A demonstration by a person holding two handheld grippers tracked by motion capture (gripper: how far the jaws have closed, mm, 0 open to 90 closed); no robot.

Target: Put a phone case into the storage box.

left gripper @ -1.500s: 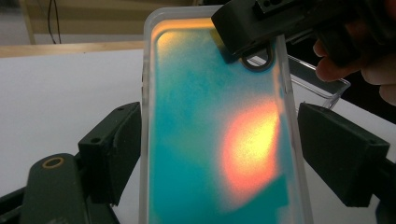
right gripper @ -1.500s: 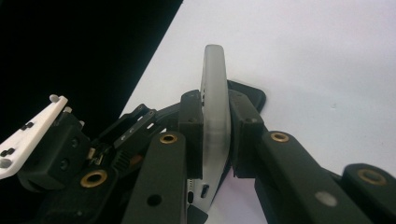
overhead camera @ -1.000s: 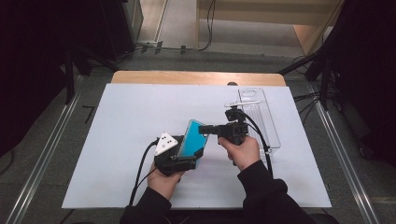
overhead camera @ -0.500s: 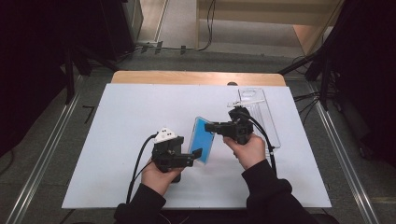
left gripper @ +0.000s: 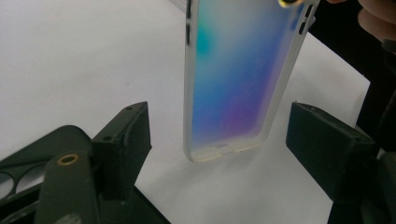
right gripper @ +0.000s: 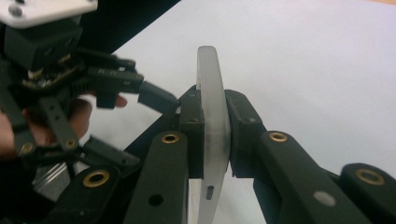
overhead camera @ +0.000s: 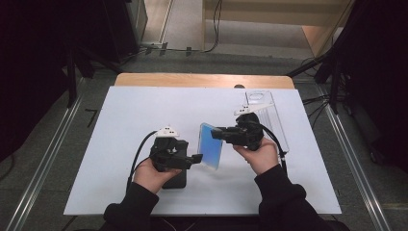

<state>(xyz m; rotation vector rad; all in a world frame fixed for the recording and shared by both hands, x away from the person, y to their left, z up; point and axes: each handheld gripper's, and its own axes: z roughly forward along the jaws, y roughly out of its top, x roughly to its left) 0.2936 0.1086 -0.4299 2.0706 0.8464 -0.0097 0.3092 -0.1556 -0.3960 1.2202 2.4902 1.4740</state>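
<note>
At lower left of centre in the high view, the left tool [overhead camera: 198, 158] sits with its jaws spread and released, a dark phone [overhead camera: 175, 179] lying under the hand. In the left gripper view the iridescent phone case [left gripper: 236, 79] hangs between those open jaws, touching neither, its long axis running from the frame's top down to its rounded end just above the white bench [overhead camera: 125, 120]. At centre in the high view the case stands on edge, tilted, top end clenched by the right tool [overhead camera: 216, 133]. Bare bench lies left and above; a clear plastic tray [overhead camera: 269, 115] lies just right, near the bench's upper right edge.
</note>
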